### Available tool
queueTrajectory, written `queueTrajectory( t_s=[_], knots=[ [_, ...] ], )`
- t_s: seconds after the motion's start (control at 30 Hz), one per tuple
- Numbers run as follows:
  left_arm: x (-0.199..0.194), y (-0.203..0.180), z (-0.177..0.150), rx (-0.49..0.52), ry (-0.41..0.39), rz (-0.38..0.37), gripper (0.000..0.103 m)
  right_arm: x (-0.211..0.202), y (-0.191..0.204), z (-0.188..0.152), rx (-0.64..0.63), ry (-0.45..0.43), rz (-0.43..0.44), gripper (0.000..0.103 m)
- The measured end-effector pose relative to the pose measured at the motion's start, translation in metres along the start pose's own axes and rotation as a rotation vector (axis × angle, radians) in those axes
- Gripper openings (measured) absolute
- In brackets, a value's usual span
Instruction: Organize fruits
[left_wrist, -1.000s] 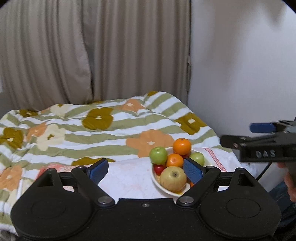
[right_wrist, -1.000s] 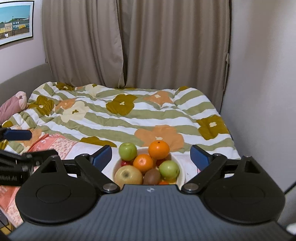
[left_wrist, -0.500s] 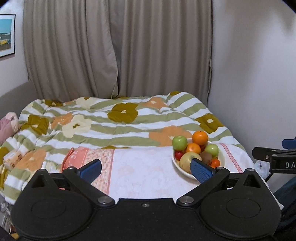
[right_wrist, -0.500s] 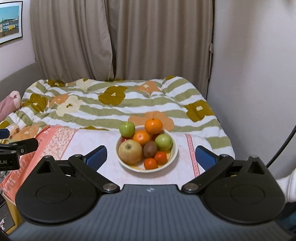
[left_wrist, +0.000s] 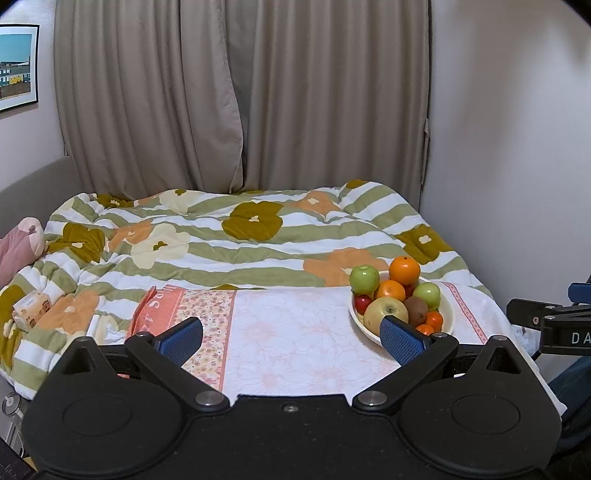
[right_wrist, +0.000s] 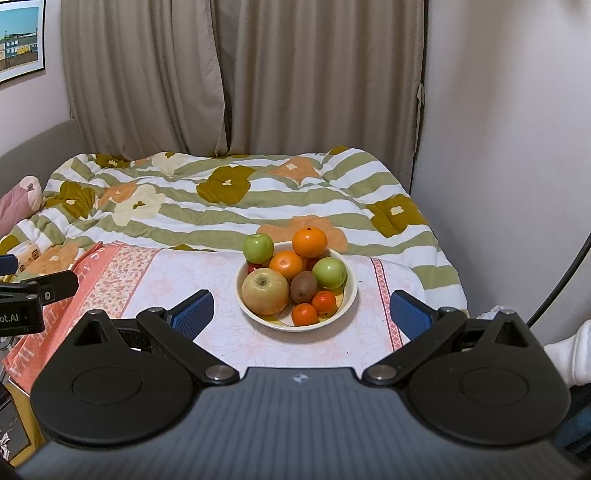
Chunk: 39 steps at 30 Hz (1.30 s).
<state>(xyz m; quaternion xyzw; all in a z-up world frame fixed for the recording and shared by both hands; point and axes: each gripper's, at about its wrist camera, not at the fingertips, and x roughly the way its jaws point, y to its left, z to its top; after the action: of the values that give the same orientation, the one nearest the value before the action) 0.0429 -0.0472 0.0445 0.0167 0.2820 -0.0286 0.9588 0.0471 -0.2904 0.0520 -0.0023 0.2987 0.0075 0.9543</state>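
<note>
Now, from the left wrist camera, the left gripper (left_wrist: 291, 338) has its blue pads spread wide with nothing between them, poised over a pink flowered cloth (left_wrist: 295, 339) laid across the near end of a bed. The bowl (left_wrist: 448, 308) of fruit sits toward the right edge of that cloth, just beyond the right-hand pad. It holds a green apple (left_wrist: 364, 279) and an orange (left_wrist: 405, 270) at the back, a large yellowish apple (left_wrist: 386, 312) at the front and a kiwi (left_wrist: 415, 310) beside it. The right gripper (left_wrist: 554, 325) pokes in at the right edge of the view, well clear of the bowl. Behind the cloth a striped flowered quilt (left_wrist: 240, 236) covers the bed, with beige curtains (left_wrist: 240, 92) beyond.

Next, the right wrist camera: the right gripper (right_wrist: 301, 314) is also spread wide and holding nothing. The bowl (right_wrist: 351, 291) sits nearly centred between its pads, a little ahead of them, in the middle of the cloth (right_wrist: 184, 273). The yellowish apple (right_wrist: 265, 291) is front left, the kiwi (right_wrist: 303, 287) is in the middle, a second green apple (right_wrist: 329, 273) is on the right, and two small tangerines (right_wrist: 304, 314) are nearest. The left gripper (right_wrist: 33, 295) shows at the left edge, over the cloth's orange border.
</note>
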Motion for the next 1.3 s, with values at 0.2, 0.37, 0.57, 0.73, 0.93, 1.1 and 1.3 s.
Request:
queueTrajectory(
  t_s=[0.2,0.37,0.57,0.73,0.93,1.1,1.3],
  knots=[
    [-0.0007,-0.0002,-0.0014,0.0,-0.002,0.001,0.103,0.001,-0.0002,-0.0005,0.005,0.006,-0.003,0.103],
    [0.0007,-0.0002,-0.0014,0.005,-0.002,0.005,0.103,0.002,0.0009,-0.0022,0.014,0.014,-0.009,0.103],
    [0.0007,-0.0004,-0.0012,0.005,-0.003,0.006,0.103,0.0031,0.0016,-0.0046,0.02,0.017,-0.018,0.103],
    [0.0013,0.0011,-0.0009,0.009,-0.003,0.007,0.103,0.0052,0.0025,-0.0057,0.033,0.027,-0.016,0.103],
    [0.002,0.002,-0.0001,0.015,-0.001,0.007,0.103,0.0065,0.0049,-0.0064,0.033,0.031,-0.016,0.103],
    [0.003,0.0028,-0.0009,0.028,-0.003,0.016,0.103,0.0072,0.0072,-0.007,0.033,0.028,-0.017,0.103],
    [0.0026,0.0076,-0.0025,0.015,-0.007,-0.009,0.103,0.0071,0.0065,-0.0064,0.034,0.029,-0.016,0.103]
  ],
)
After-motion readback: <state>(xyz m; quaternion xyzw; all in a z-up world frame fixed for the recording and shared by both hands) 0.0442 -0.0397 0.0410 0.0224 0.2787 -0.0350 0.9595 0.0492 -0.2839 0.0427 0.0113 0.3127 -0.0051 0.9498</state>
